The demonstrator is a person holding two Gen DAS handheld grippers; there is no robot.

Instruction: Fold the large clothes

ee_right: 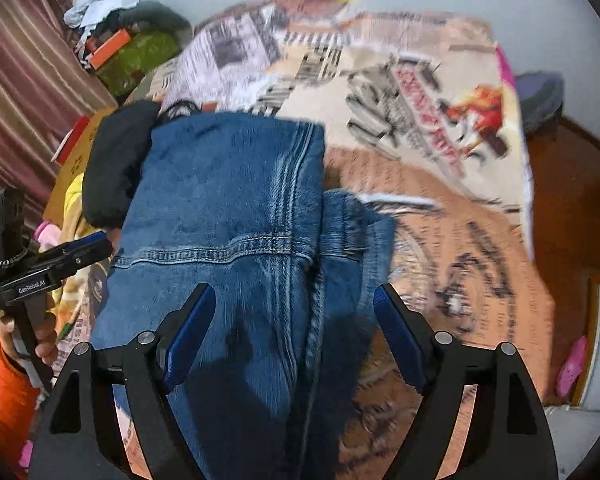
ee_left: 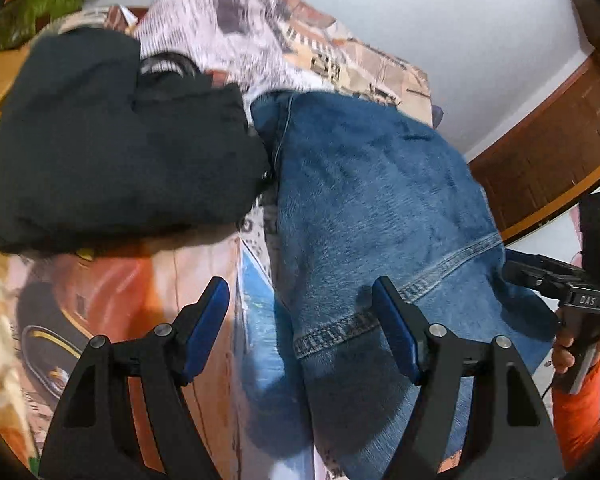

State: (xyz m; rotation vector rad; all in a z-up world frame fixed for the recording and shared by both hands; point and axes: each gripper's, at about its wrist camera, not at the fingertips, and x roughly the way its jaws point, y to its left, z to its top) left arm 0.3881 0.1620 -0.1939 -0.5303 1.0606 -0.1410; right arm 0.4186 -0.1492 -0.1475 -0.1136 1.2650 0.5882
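A pair of blue jeans (ee_left: 372,200) lies folded on a bed with a printed blanket (ee_left: 148,280); it also shows in the right wrist view (ee_right: 228,200). My left gripper (ee_left: 300,292) is open and empty, just above the jeans' left edge near a stitched seam. My right gripper (ee_right: 294,300) is open and empty, above the jeans' near end. Each gripper shows in the other's view, the right one (ee_left: 512,268) at the jeans' right edge, the left one (ee_right: 96,242) at their left edge.
A folded black garment (ee_left: 112,140) lies on the bed left of the jeans, touching them; it also shows in the right wrist view (ee_right: 116,160). Boxes and clutter (ee_right: 132,52) stand at the back left. A wooden floor (ee_right: 572,200) lies right of the bed.
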